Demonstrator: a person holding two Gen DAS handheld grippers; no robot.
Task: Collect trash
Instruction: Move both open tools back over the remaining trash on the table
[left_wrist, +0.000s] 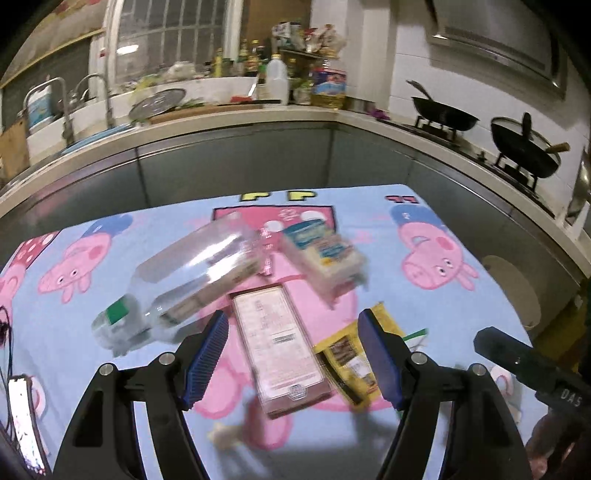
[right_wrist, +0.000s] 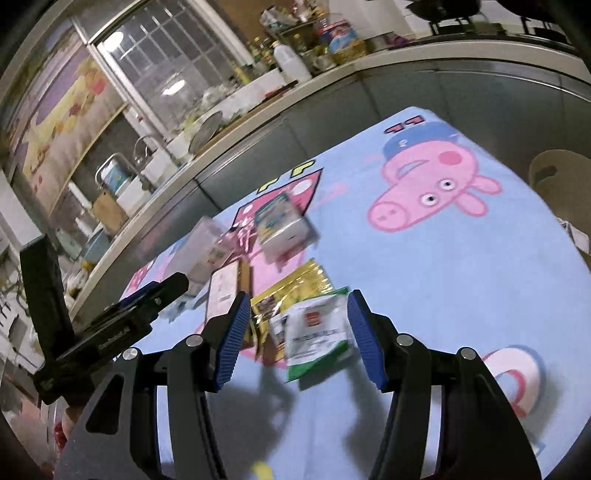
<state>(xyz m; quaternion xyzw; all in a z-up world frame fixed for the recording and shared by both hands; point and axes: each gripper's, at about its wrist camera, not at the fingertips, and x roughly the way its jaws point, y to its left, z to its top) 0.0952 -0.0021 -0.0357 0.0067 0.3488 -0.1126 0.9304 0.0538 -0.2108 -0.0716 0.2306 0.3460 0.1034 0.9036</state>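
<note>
A: So, how far along is the trash collection?

B: Barely started, I'd judge. Everything lies loose on the cartoon cloth (left_wrist: 461, 332): the clear bottle (left_wrist: 192, 280), the flat box (left_wrist: 280, 347), the white pack (left_wrist: 325, 254) and the yellow wrapper (left_wrist: 354, 365). No bin or bag shows in either view.

A: And the tools?

B: The left gripper (left_wrist: 293, 354) has its jaws spread wide and empty, straddling the flat box at lower centre of its frame. The right gripper (right_wrist: 295, 336) is likewise spread and holding nothing, with the green-and-white packet (right_wrist: 317, 336) between its fingers, seemingly not touched by either pad.

A: How do the pieces lie?

B: In the left view the bottle is on its side, long axis running from lower left to upper centre, green label (left_wrist: 117, 312) and neck end towards lower left. The flat box runs nearly straight up the frame, tilted slightly left at its far end. The packet lies flat, overlapping the yellow wrapper at its left.
</note>
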